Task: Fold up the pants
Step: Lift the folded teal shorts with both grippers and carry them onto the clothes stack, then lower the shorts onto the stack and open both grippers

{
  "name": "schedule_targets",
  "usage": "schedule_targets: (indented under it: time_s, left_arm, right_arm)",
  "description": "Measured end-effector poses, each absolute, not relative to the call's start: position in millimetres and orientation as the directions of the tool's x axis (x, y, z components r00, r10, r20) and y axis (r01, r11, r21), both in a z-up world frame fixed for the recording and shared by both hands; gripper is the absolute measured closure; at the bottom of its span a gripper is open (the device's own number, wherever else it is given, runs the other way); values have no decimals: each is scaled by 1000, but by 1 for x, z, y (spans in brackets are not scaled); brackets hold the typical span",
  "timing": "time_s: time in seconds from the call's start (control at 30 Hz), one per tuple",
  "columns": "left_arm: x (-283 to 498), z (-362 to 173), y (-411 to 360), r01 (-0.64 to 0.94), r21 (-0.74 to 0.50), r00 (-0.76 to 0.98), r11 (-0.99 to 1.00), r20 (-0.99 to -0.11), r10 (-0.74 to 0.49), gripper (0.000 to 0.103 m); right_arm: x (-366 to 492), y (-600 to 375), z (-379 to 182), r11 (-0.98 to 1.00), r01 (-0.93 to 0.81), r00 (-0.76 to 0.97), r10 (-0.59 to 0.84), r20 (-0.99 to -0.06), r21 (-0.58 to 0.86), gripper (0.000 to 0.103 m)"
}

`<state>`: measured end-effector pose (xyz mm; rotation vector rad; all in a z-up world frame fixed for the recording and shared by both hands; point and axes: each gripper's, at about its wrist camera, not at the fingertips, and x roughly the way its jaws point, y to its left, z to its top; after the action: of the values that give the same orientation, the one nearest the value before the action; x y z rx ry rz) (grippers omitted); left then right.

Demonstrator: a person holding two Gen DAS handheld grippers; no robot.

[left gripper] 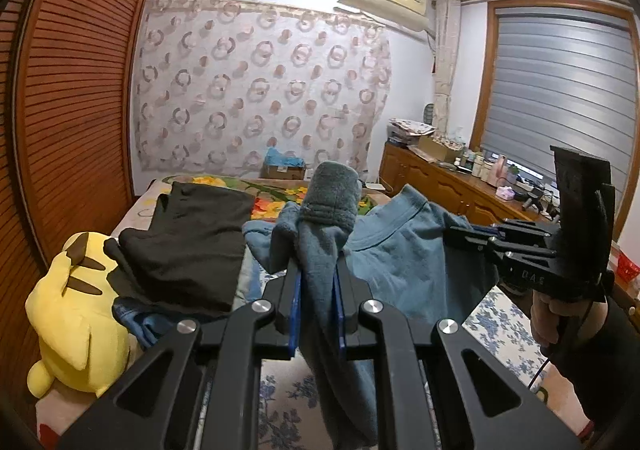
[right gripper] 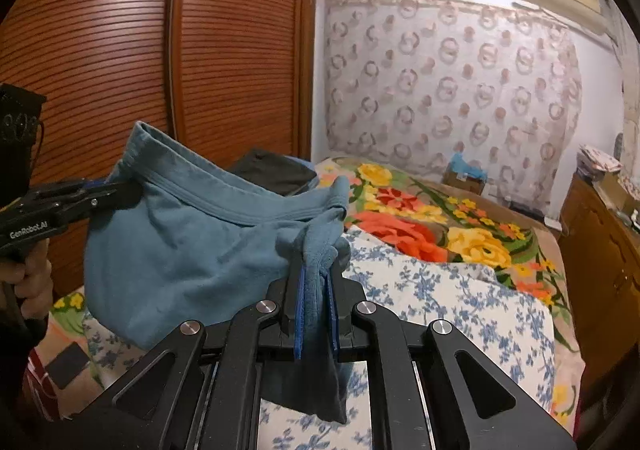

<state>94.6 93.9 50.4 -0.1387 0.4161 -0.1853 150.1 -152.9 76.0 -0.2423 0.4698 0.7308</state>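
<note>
Teal-blue pants hang in the air above the bed, stretched by the waistband between both grippers. My left gripper is shut on a bunched fleecy edge of the pants, which sticks up past its fingertips and hangs down below them. My right gripper, held by a hand at the right, is clamped on the other end of the waistband. In the right wrist view the right gripper is shut on a fold of the pants, and the left gripper pinches the waistband at the left.
A folded black garment and a yellow plush toy lie at the bed's left side. A flowered blanket and a blue-and-white quilt cover the bed. A slatted wooden wardrobe stands left, a cluttered sideboard right.
</note>
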Motion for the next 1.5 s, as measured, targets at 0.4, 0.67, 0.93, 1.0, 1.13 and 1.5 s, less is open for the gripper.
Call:
schedule_targets:
  time_s: [0.4,0.67,0.93,1.0,1.13,1.5]
  left_arm:
    - [135,60,118,85,-155,916,984,-376,-138,92]
    - [157,67,151,20,-173,939,985,-334,-78,92]
    - [168,46,177,-71,-195,941,978,-337,1,92]
    - [167,39,183,-112,-205,940,972,-340,37,92]
    - [162,24,192,-159,-241,938,957,-339,71,92]
    - [163,-1,197,-250,-234,905,940,-402,141,86]
  right_arm:
    - [204,-114,85,676,-728,636,603,-482,-114,96]
    - [254,-78,106,638,-748,645,629,-434,-185,96]
    - [298,-18,96,576,-770,634,636,-440,-275,96]
    - [308,-1,91,551,-786,615,647,-451,-281,96]
    - [330,39,79,520,-814,574,656,-490,-257,96]
    - [344,106,53,470,-856,504,660,-557,-217,96]
